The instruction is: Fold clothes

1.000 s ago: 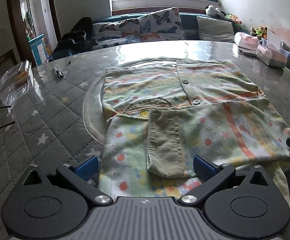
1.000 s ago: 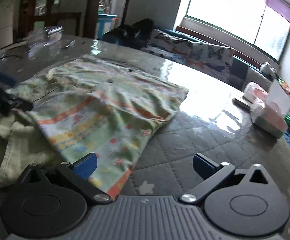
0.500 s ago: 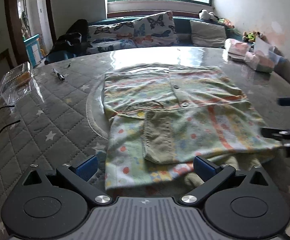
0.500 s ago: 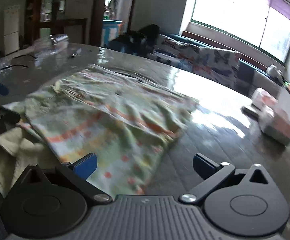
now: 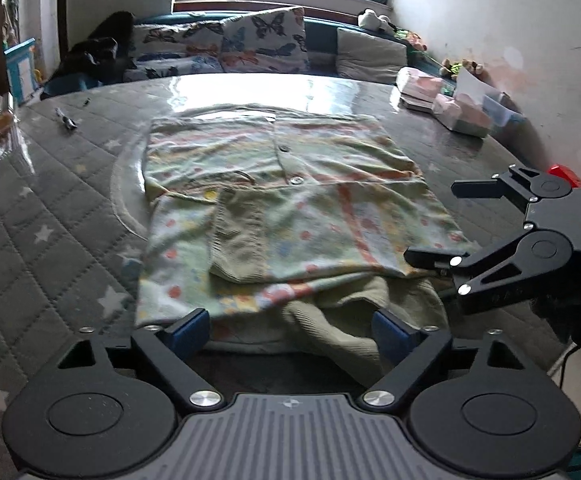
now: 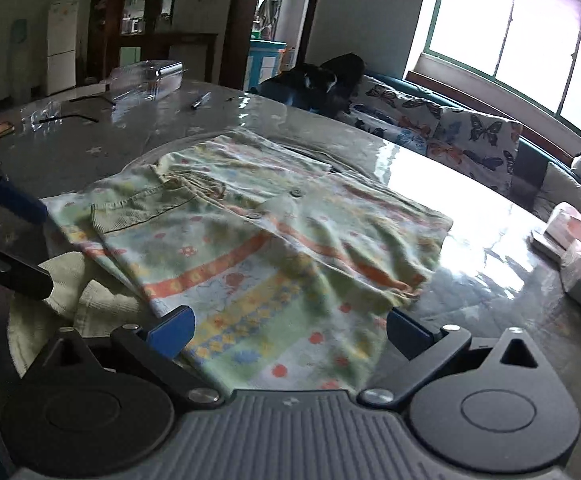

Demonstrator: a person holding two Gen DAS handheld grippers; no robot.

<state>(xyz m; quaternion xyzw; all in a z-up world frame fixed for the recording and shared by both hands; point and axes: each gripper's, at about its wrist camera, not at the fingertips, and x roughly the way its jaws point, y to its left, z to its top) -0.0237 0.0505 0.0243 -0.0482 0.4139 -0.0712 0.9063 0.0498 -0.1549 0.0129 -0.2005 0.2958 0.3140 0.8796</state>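
Tabletop [image 5: 70,208], quilted grey with stars under a glossy cover, carries the printed shirt [image 5: 290,200] straight ahead of both hand-held grippers. Left hand-held gripper [image 5: 290,330] is spread open, holding nothing; the right hand-held gripper [image 6: 290,330] is gaping and empty too. Soft cotton, ribbed cuff [image 5: 242,240], small buttons [image 5: 295,179]. My guess: that slick cover could let the half-made fold slide apart on the next pinch.
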